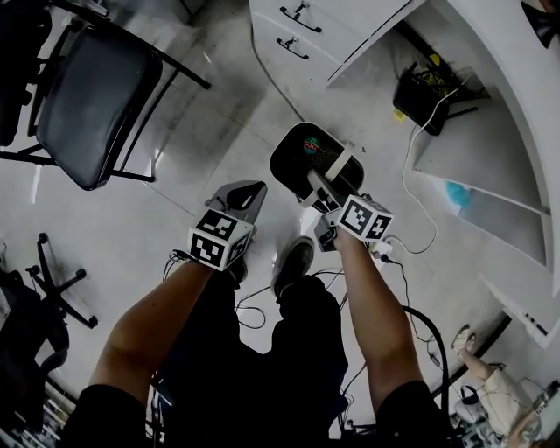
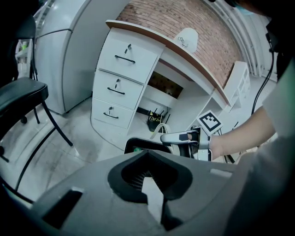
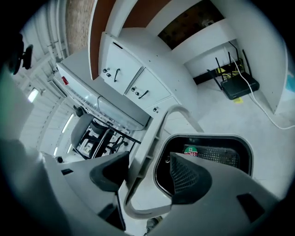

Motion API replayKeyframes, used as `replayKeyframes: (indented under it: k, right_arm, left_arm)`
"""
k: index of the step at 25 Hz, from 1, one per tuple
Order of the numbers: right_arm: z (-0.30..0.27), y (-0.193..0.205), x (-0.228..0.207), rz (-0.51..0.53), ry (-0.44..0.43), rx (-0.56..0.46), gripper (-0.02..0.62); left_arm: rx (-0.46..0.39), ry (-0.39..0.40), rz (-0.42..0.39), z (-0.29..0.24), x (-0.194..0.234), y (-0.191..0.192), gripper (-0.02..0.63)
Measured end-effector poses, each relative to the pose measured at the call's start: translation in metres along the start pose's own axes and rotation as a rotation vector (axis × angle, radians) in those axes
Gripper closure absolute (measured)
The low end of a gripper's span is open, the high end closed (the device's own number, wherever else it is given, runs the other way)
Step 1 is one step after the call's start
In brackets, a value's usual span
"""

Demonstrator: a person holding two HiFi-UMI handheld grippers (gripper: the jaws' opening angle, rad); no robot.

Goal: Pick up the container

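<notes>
The container (image 1: pixel 300 150) is a black bin with a white rim and a white hoop handle (image 1: pixel 338 166), standing on the floor ahead of my feet. My right gripper (image 1: pixel 322 182) is open at that handle. In the right gripper view the handle (image 3: pixel 146 138) runs between the two dark pads (image 3: pixel 188 180) without being pressed, and the bin (image 3: pixel 207 140) lies just beyond, with a red and green label inside. My left gripper (image 1: pixel 248 191) hangs to the left of the bin, its jaws together and empty. The left gripper view shows the bin (image 2: pixel 140 146) ahead of the left gripper (image 2: pixel 154 186), with the right gripper (image 2: pixel 180 137) over it.
A black chair (image 1: pixel 87 96) stands to the left, and an office chair base (image 1: pixel 57 284) is nearer me. A white drawer cabinet (image 1: pixel 302 26) and a desk with a router (image 1: pixel 424 92) under it are behind the bin. Cables (image 1: pixel 411 219) trail on the floor at the right. My shoe (image 1: pixel 293 261) is just behind the bin.
</notes>
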State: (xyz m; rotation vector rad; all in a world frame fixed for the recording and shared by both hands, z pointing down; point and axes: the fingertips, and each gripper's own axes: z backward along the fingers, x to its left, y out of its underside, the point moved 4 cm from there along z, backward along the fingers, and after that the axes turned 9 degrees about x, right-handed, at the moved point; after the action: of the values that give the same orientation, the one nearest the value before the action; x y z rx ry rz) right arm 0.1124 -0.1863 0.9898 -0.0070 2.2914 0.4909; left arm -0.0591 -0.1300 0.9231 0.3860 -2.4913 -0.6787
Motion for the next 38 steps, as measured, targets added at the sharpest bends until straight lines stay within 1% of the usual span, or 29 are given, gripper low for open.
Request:
replayKeyframes:
  k: [2, 4, 5, 7, 8, 12, 14, 16, 20, 23, 25, 29, 32, 38]
  right_arm:
    - [-0.006, -0.002, 0.001, -0.036, -0.037, -0.005, 0.339]
    - [-0.011, -0.002, 0.005, -0.066, -0.096, 0.002, 0.345]
    - [-0.012, -0.002, 0.008, -0.078, -0.131, 0.002, 0.367]
    - [-0.013, -0.004, 0.015, -0.097, -0.185, -0.008, 0.462]
    - [-0.013, -0.005, 0.018, -0.106, -0.195, -0.014, 0.491]
    - [-0.009, -0.004, 0.015, -0.210, -0.207, -0.028, 0.517]
    - [-0.005, 0.002, 0.013, -0.239, -0.218, -0.031, 0.526]
    - [0.000, 0.008, 0.016, -0.231, -0.246, -0.031, 0.531]
    - [0.014, 0.005, 0.039, -0.172, -0.366, -0.065, 0.541]
    - [0.029, -0.001, 0.061, -0.176, -0.400, -0.071, 0.545]
    - [0.041, -0.007, 0.078, -0.173, -0.412, -0.060, 0.543]
    - [0.073, -0.020, 0.114, -0.172, -0.420, -0.062, 0.543]
    - [0.103, -0.029, 0.143, -0.167, -0.420, -0.070, 0.543]
    - [0.168, -0.056, 0.202, -0.143, -0.419, -0.096, 0.543]
  left_arm:
    - [0.004, 0.004, -0.018, 0.002, 0.003, 0.000, 0.598]
    - [0.000, 0.000, -0.016, 0.003, 0.008, 0.001, 0.598]
    - [-0.002, -0.003, -0.009, 0.003, 0.010, 0.001, 0.598]
    - [-0.006, -0.004, 0.005, 0.005, 0.011, 0.003, 0.598]
    - [-0.008, -0.002, 0.009, 0.006, 0.010, 0.003, 0.598]
    - [-0.011, 0.015, 0.016, 0.012, 0.002, 0.004, 0.598]
    - [-0.024, 0.025, 0.020, 0.018, -0.002, 0.001, 0.598]
    - [-0.044, 0.028, 0.022, 0.027, -0.005, -0.005, 0.598]
    - [-0.084, 0.020, 0.013, 0.040, -0.010, -0.020, 0.598]
    - [-0.107, 0.010, 0.020, 0.055, -0.016, -0.030, 0.598]
    - [-0.118, 0.002, 0.025, 0.068, -0.023, -0.039, 0.598]
    - [-0.157, -0.007, 0.000, 0.098, -0.044, -0.064, 0.598]
    - [-0.188, -0.011, 0.010, 0.126, -0.061, -0.085, 0.598]
    - [-0.248, -0.029, 0.004, 0.187, -0.095, -0.133, 0.598]
